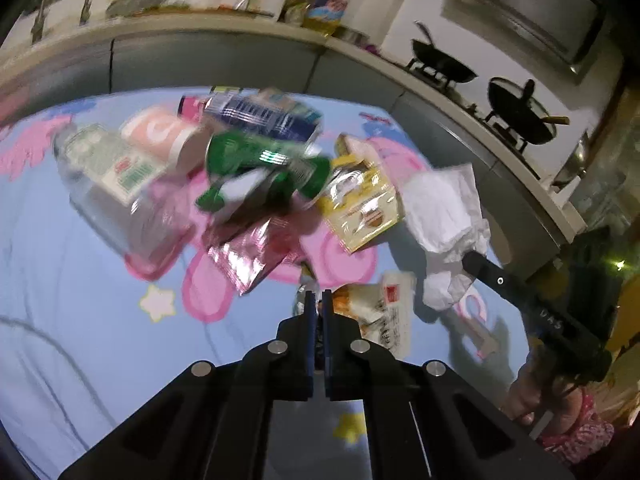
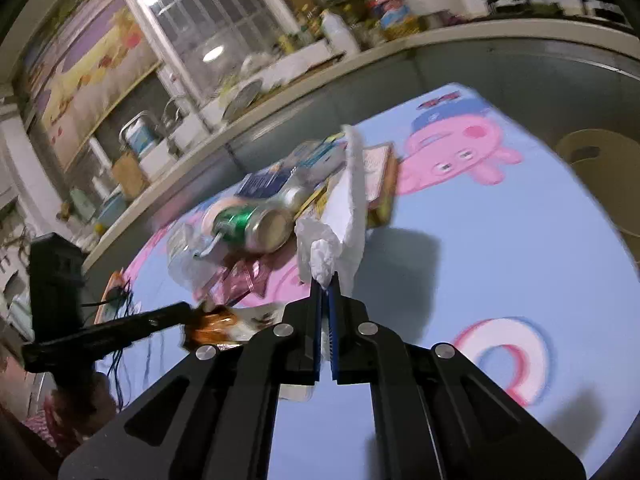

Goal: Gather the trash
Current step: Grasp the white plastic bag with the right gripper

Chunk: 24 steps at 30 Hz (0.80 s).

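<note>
White tissue [image 2: 340, 216] pinched between the right tongs [image 2: 325, 285]

left wrist view: sits behind the left gripper [image 1: 316, 300], looking forward and steeply down along its fingers at the blue cartoon tablecloth [image 1: 80, 280]; close to the cloth.
left wrist far field: faces the kitchen counter [image 1: 240, 36] and a wok [image 1: 444, 66] at upper right.
right wrist view: sits behind the right gripper [image 2: 326, 284], looking forward and down less steeply across the same cloth [image 2: 480, 260]; rolled, so the counter [image 2: 280, 92] slants.
right wrist far field: barred window [image 2: 208, 20] at upper left.
shared: green can [image 1: 256, 160] [image 2: 248, 226], white tissue [image 1: 444, 216] [image 2: 344, 216], pink foil wrapper [image 1: 244, 256] [image 2: 248, 278]; each view catches the other gripper at its edge [image 1: 520, 292] [image 2: 120, 328].
</note>
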Each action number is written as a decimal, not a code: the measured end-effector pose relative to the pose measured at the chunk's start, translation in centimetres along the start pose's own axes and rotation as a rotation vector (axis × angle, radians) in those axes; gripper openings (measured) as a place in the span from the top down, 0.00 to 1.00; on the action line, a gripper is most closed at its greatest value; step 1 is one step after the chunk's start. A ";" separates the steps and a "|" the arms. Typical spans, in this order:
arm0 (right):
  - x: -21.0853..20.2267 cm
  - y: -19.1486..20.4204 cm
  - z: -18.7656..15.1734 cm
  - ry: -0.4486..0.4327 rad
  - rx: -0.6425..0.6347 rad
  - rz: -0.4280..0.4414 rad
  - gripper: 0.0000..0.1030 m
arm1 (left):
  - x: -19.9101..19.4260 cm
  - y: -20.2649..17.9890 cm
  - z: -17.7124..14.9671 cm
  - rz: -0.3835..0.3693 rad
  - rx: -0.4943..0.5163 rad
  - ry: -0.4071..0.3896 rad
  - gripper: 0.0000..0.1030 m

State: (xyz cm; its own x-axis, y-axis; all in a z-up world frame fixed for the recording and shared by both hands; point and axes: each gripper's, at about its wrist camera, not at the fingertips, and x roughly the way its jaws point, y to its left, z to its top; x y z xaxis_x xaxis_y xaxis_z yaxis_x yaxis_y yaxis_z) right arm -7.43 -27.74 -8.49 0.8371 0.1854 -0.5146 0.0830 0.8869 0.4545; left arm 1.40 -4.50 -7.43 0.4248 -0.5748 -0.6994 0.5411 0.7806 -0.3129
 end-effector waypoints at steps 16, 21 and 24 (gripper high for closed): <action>0.5 -0.3 -3.2 0.106 0.002 0.095 0.97 | 3.7 1.9 -1.1 -0.012 -0.083 0.208 0.32; 2.1 0.8 -4.1 0.169 -0.036 0.083 0.97 | 4.1 1.5 -1.4 -0.092 -0.103 0.222 0.75; 2.4 0.7 -4.2 0.173 -0.034 0.077 0.97 | 3.1 0.9 -1.0 -0.182 -0.122 0.171 0.90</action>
State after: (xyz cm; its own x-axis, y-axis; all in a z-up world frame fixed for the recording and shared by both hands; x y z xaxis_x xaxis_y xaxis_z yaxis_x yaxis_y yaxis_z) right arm -7.68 -24.85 -12.46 0.7344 0.3211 -0.5980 0.0015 0.8802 0.4745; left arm 2.51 -5.31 -10.54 0.1942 -0.6666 -0.7197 0.5014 0.6980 -0.5112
